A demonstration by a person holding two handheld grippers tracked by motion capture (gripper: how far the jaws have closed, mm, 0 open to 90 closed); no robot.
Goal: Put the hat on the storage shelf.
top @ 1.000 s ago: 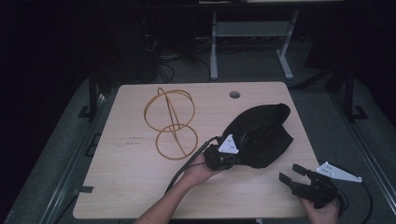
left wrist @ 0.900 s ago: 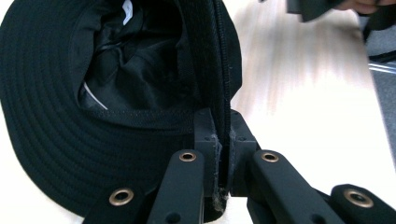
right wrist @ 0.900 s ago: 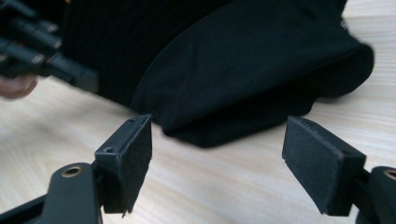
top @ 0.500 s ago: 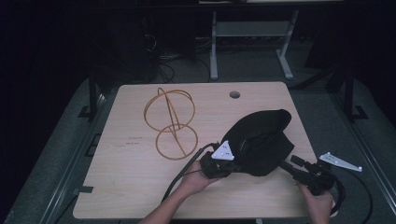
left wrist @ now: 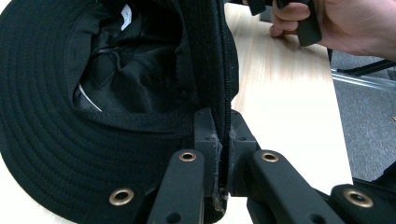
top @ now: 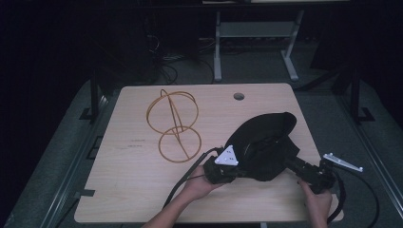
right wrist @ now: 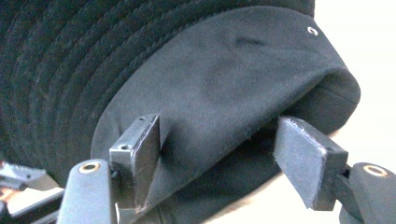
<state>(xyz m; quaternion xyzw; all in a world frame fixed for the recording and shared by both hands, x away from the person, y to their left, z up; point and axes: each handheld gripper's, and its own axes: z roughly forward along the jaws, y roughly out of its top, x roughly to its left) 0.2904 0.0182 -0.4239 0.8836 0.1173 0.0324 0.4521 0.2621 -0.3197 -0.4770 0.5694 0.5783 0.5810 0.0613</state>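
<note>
Black hat [top: 264, 142] is lying on the table [top: 133, 190], right of centre. Its brim is clamped by the left gripper [left wrist: 223, 154], jaws pinched tight. Right gripper [right wrist: 217, 158] jaws have just been closing around the crown, still apart, one pad touching fabric.

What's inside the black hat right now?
The black hat shows dark lining and a white label inside. Its folded brim hides the crown's far side, so anything deeper is unseen.

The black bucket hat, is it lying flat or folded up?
Folded: the bucket hat is doubled over, the left gripper pinches two brim layers together, and its lining shows inside.
</note>
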